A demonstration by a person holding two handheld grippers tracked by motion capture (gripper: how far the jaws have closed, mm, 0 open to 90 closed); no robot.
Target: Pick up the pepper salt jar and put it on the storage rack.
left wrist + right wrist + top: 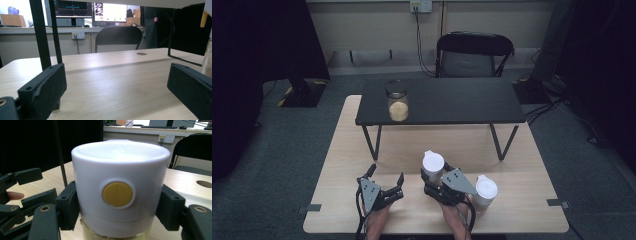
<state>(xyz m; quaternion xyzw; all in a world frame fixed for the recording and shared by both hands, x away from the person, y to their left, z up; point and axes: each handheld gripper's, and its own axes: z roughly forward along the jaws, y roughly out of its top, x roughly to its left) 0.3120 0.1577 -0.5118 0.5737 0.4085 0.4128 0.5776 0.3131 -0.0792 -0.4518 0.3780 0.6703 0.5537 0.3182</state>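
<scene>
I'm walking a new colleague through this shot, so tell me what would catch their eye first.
First, the white-lidded jar with its yellow button, clamped in the right gripper near the front of the wooden table. Beside it the left gripper rests open with nothing between its jaws. Farther back, a glass jar of pale grains stands on the black shelf.
</scene>
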